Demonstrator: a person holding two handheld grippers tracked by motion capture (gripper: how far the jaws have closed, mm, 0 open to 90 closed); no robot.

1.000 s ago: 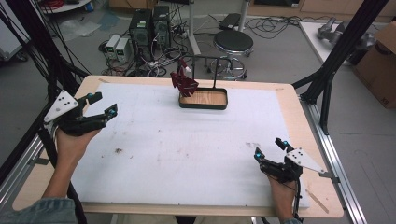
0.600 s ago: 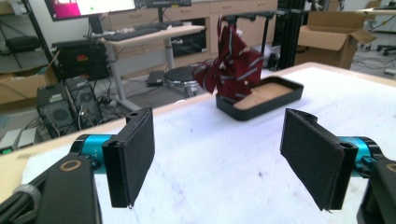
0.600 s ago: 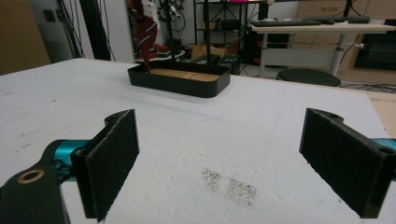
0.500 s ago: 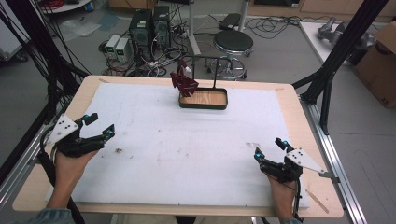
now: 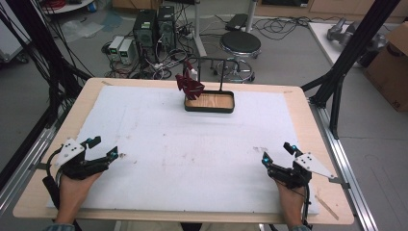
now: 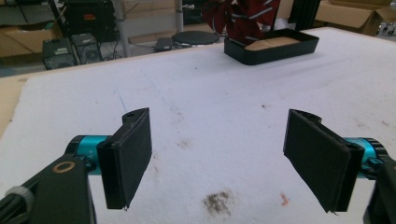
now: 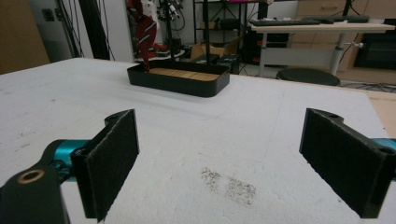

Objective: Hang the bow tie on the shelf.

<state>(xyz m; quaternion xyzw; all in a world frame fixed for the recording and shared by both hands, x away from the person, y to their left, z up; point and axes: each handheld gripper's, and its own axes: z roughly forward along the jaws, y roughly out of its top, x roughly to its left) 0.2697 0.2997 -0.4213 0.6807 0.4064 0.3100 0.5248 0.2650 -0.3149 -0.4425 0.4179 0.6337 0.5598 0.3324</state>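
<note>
A black tray with a wooden floor sits at the far middle of the table, and a thin black stand rises from it. A dark red striped cloth hangs at the stand's left end. My left gripper lies low at the near left of the mat; its jaws have just been opening and are wide apart with nothing between them. My right gripper rests at the near right, open and empty. Both point toward the tray, well short of it.
A white foam mat covers most of the wooden tabletop, with small dark stains just ahead of each gripper. Black frame posts flank the table. A stool and computer boxes stand on the floor beyond.
The left hand has come down from above the table's left edge and toward the person, and now sits low on the mat. The right hand has stayed put.
</note>
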